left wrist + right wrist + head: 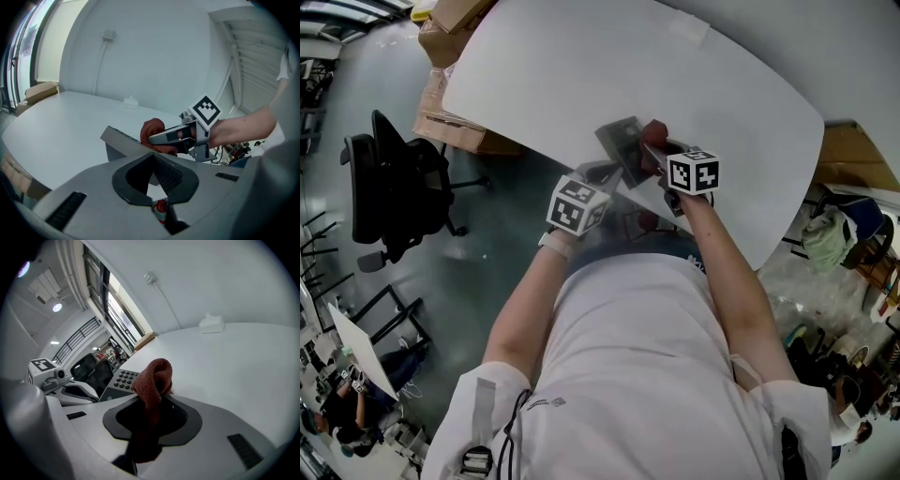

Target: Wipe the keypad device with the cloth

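Cloth (154,375), rust-red, coarse-woven, bunches in right gripper (153,401) beside keypad device (122,379).

Both hand-held grippers (619,174) (652,152) clamped tight

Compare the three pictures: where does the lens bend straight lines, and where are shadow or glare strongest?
Head view: even light, no glare on the table, room warped toward the edges. Left gripper view: black corners, wall lines curved, foreground dim. Right gripper view: the cloth is crisp on top, its lower end lost in shadow; the window is bright.
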`<action>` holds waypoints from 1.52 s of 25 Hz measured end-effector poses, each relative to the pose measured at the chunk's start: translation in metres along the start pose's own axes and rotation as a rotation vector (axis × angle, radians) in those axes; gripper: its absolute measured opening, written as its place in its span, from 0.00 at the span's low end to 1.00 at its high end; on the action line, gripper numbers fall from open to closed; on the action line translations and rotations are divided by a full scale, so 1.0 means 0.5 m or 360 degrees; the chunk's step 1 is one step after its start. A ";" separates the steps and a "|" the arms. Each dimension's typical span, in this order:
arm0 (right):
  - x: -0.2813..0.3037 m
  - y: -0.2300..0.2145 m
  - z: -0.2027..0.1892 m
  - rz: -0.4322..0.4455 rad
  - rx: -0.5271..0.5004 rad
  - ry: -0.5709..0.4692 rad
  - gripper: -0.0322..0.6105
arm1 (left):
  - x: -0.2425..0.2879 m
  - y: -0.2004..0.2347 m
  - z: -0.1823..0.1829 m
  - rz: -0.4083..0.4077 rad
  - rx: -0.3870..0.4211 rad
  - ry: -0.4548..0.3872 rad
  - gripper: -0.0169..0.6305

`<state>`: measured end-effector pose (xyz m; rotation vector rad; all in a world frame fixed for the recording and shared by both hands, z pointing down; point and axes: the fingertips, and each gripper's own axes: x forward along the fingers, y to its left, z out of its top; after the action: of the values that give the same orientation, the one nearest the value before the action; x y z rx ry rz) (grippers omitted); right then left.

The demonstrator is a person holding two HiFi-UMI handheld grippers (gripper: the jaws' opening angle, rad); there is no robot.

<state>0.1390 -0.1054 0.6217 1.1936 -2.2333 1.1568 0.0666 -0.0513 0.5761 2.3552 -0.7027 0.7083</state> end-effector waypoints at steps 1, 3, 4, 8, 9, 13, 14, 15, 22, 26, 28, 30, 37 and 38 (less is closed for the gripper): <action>-0.001 0.012 0.002 0.0013 -0.0008 0.0000 0.20 | 0.000 0.000 0.000 -0.0011 -0.0003 -0.0003 0.04; -0.006 0.034 0.006 0.0036 -0.0017 -0.0003 0.20 | 0.000 -0.001 0.001 -0.0035 -0.0015 -0.0015 0.04; -0.009 0.044 0.007 0.0048 -0.0010 -0.0007 0.20 | -0.001 -0.002 0.002 -0.0044 -0.0016 -0.0020 0.04; -0.019 0.077 0.007 0.0091 0.0015 -0.0014 0.20 | 0.002 -0.004 0.002 -0.0072 0.0013 -0.0018 0.04; -0.021 0.087 0.007 0.0106 0.0020 -0.0011 0.20 | 0.003 -0.003 0.000 -0.0080 0.0021 -0.0014 0.04; -0.032 0.135 0.015 0.0204 0.0034 0.0006 0.20 | 0.005 0.000 -0.003 -0.0111 0.0048 -0.0005 0.04; -0.034 0.147 0.018 0.0230 0.0029 0.0008 0.20 | 0.005 0.000 -0.003 -0.0116 0.0054 -0.0008 0.04; -0.036 0.158 0.022 0.0255 0.0024 0.0009 0.20 | 0.007 -0.001 -0.003 -0.0119 0.0062 -0.0012 0.04; -0.030 0.194 0.073 0.0336 -0.0030 -0.0025 0.20 | 0.018 -0.009 0.004 -0.0124 0.0116 0.0012 0.04; -0.001 0.181 0.071 0.0292 -0.0032 0.0026 0.20 | 0.015 -0.006 0.000 -0.0129 0.0107 0.0025 0.04; 0.006 0.171 0.070 0.0285 0.0009 0.0035 0.20 | 0.013 -0.005 -0.002 -0.0129 0.0097 0.0026 0.04; 0.010 0.160 0.070 0.0275 0.0043 0.0033 0.20 | 0.013 -0.007 0.001 -0.0134 0.0079 0.0006 0.04; 0.020 0.099 0.066 0.0191 0.0201 -0.0018 0.20 | 0.016 -0.003 -0.006 -0.0106 0.0077 0.0016 0.04; 0.021 0.092 0.068 0.0175 0.0199 -0.0022 0.20 | 0.015 -0.003 -0.007 -0.0104 0.0073 0.0019 0.04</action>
<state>0.0976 -0.1234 0.5851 1.1404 -2.2916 1.3523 0.0721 -0.0504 0.5826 2.4022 -0.6076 0.7165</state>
